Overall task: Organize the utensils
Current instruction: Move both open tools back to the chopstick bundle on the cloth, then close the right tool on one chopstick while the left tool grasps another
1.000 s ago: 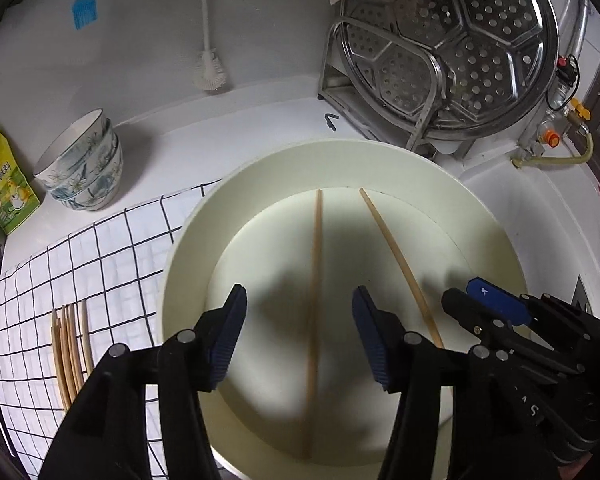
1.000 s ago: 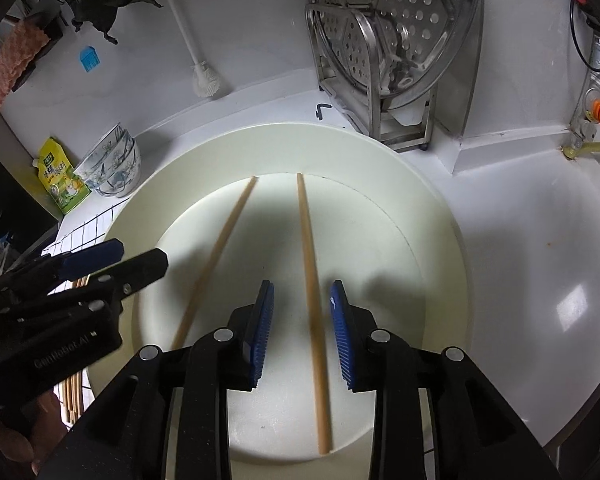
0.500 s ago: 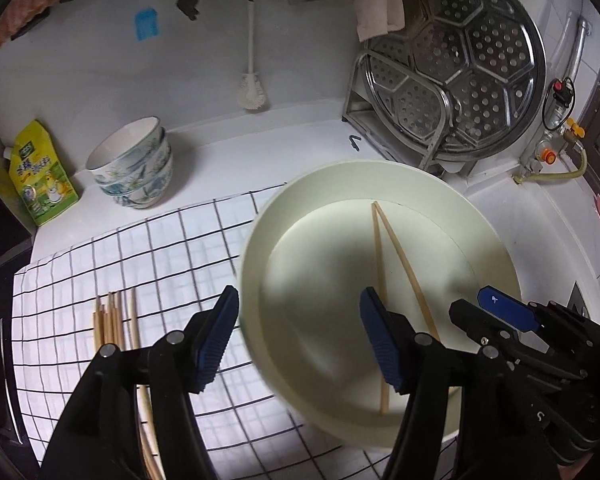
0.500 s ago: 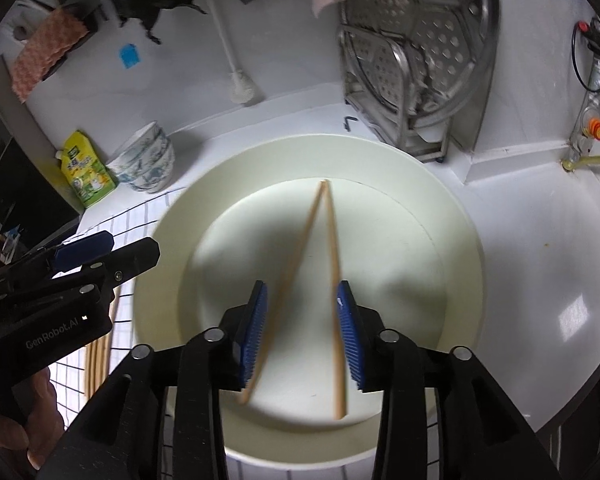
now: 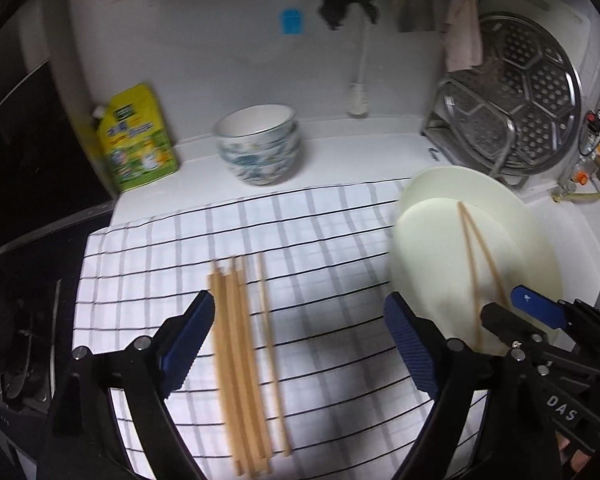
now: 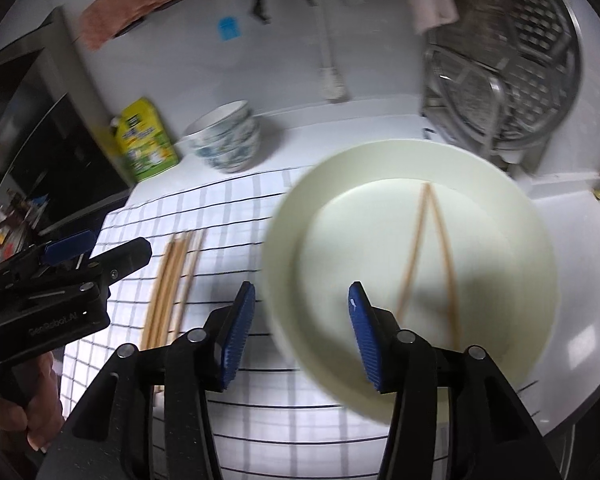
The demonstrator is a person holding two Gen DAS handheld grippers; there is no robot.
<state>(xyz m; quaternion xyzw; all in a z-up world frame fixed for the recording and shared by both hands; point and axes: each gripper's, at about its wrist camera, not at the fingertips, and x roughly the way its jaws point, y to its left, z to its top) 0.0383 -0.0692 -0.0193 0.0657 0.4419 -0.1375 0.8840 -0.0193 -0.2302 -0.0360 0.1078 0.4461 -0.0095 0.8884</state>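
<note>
Two wooden chopsticks (image 6: 428, 248) lie in a V in a cream plate (image 6: 500, 208) at the right; they also show in the left wrist view (image 5: 474, 260). Several more chopsticks (image 5: 240, 360) lie side by side on a white checked cloth (image 5: 320, 248). My left gripper (image 5: 300, 344) is open and empty above the cloth, just right of that bundle. My right gripper (image 6: 300, 332) is open and empty, over the plate's left rim.
Stacked patterned bowls (image 5: 260, 148) and a green-yellow pouch (image 5: 136, 140) stand at the back. A steel rack with a perforated steamer tray (image 5: 528, 104) stands at the back right. A dark stove edge (image 5: 28, 360) lies at the left.
Both grippers have pulled back and moved left, away from the plate. The right gripper's jaws have opened wider. The two chopsticks in the plate went from spread apart to a V.
</note>
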